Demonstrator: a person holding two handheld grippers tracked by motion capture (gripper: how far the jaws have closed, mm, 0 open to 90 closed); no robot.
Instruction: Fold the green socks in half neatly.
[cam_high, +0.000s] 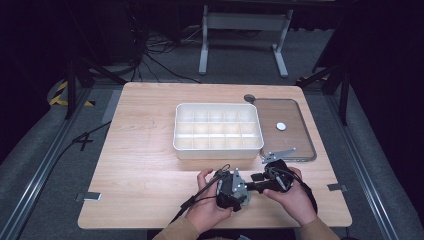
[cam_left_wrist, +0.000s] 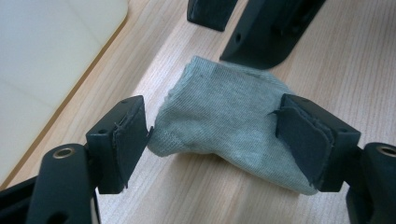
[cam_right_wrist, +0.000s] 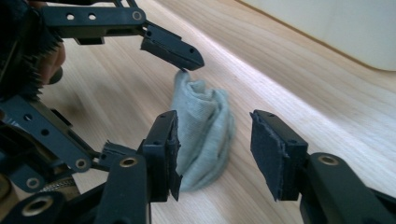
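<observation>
While both hands rest near the front edge of the tabletop (cam_high: 145, 150), a white compartment tray (cam_high: 218, 131) sits at the middle of it, its grid of small cells all bare as far as the high view shows. Just to the tray's right lies its clear lid (cam_high: 285, 127), flat on the wood, with a small white round piece (cam_high: 281, 126) on it and a grey metal bracket (cam_high: 278, 154) at its near edge. The task's thing is a small grey-green sock (cam_left_wrist: 224, 121), folded into a short bundle and lying on the wood just in front of the tray, between the two tools. In the left gripper view its long axis runs across the frame from one pad to the other, one end toward the left pad and the thicker folded end by the right pad. In the right gripper view the sock (cam_right_wrist: 205, 133) stands as a rumpled roll, its long axis running away from the camera and slightly up toward the other tool's jaw tip. The left hand-held gripper (cam_left_wrist: 224, 140) has its jaws spread wide with the sock between them; the left pad sits just beside the cloth and the right pad meets its edge without squeezing. The right hand-held gripper (cam_right_wrist: 215, 154) is also wide apart, the sock near its left pad and clear of its right.
</observation>
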